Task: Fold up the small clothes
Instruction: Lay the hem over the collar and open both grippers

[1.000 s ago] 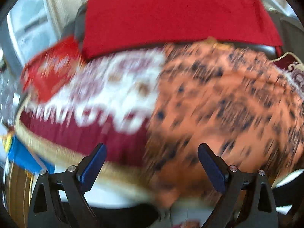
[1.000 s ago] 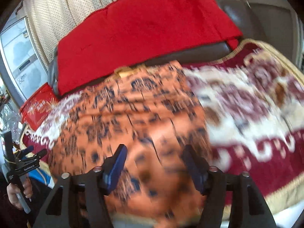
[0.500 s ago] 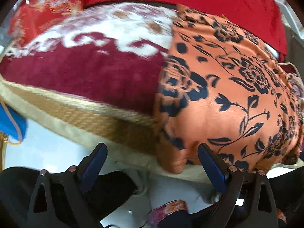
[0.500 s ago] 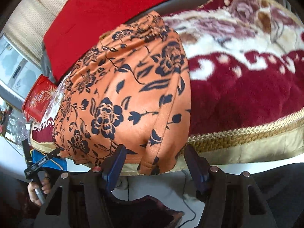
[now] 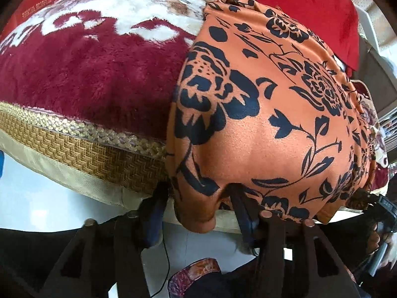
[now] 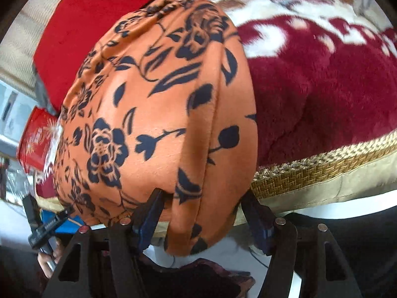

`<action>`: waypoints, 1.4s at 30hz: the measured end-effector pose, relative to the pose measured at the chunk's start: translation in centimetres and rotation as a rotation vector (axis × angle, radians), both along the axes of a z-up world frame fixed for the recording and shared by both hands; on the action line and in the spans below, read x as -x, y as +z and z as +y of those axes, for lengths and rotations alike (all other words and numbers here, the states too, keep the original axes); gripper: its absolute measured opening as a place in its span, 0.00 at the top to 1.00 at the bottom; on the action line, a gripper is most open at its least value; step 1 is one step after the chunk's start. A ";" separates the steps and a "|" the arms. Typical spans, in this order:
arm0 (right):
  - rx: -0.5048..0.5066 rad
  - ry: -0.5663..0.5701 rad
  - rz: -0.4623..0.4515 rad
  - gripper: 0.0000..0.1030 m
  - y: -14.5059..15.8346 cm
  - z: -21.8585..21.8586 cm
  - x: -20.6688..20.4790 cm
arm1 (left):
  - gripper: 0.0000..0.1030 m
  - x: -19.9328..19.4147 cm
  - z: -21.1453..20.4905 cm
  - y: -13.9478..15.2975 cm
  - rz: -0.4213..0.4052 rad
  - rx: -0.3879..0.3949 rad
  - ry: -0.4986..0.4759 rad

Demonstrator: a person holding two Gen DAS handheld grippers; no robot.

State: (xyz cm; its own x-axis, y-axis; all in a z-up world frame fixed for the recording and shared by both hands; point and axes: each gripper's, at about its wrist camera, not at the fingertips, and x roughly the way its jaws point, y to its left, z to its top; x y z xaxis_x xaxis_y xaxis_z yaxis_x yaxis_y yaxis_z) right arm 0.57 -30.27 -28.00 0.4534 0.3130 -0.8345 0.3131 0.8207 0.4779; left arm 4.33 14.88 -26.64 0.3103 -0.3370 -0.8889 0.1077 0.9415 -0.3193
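An orange garment with a black flower print lies on a maroon and white plush blanket, and its near hem hangs over the front edge. My left gripper straddles the hem's left corner. Its jaws are closing with the cloth between them, and I see no firm pinch. My right gripper straddles the right corner of the garment in the same way, its jaws closing with a fold of cloth hanging between the fingers.
The blanket has a gold woven border along the front edge, with white floor below it. A red cover drapes the seat back. A red box sits at the far left, and a hand shows low at the left.
Both grippers have sunk and tipped down toward the blanket's front edge. Their jaws have narrowed, and each now has a corner of the orange garment's hem between its fingers.
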 end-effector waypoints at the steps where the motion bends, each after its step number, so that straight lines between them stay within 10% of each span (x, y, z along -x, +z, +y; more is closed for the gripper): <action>1: -0.028 -0.006 -0.013 0.59 0.1 -0.2 0.1 | 0.83 0.1 0.3 0.1 0.002 0.015 -0.005; 5: 0.037 0.042 -0.070 0.84 2.0 0.2 1.1 | 0.90 0.3 1.0 2.0 -0.050 0.059 -0.056; 20: -0.102 0.083 -0.529 0.86 16.1 -2.3 -3.7 | 0.92 -4.5 2.4 18.9 -0.330 0.276 -0.104; 31: -0.175 -0.155 -0.583 0.86 15.8 -9.5 -16.0 | 0.92 -19.3 -0.4 19.6 -0.366 0.326 0.079; 42: -0.169 -0.305 -0.456 0.86 10.2 -14.1 -33.8 | 0.91 -37.6 -5.1 11.3 -0.177 0.205 0.119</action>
State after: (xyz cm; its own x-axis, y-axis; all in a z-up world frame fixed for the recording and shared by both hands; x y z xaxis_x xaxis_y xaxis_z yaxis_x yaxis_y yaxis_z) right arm 34.34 -44.40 -17.83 0.8465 0.2238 -0.4831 0.2548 0.6263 0.7367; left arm 41.94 9.81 -15.33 0.5030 -0.4559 -0.7342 0.0712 0.8685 -0.4905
